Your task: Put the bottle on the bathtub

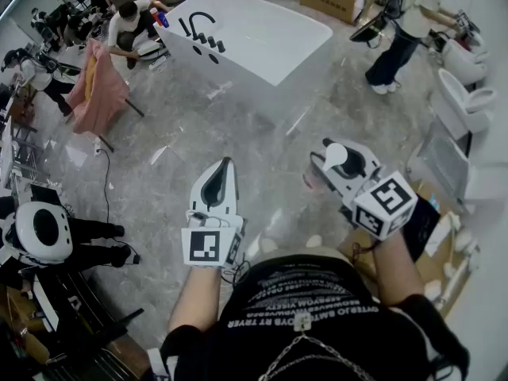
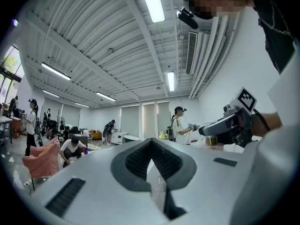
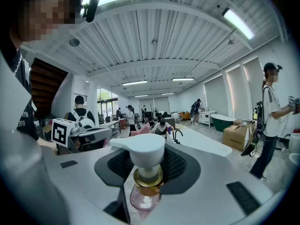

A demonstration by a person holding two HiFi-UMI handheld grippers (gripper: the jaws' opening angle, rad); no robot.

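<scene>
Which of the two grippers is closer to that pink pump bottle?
Right. The right gripper holds the pump bottle between its jaws. The left gripper hangs off to the bottle's left, apart from it, jaws together and empty.

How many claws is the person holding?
2. The left claw is low in the middle of the head view, shut and empty. The right claw is to its right, gripping a pink pump bottle. Neither is hidden.
</scene>
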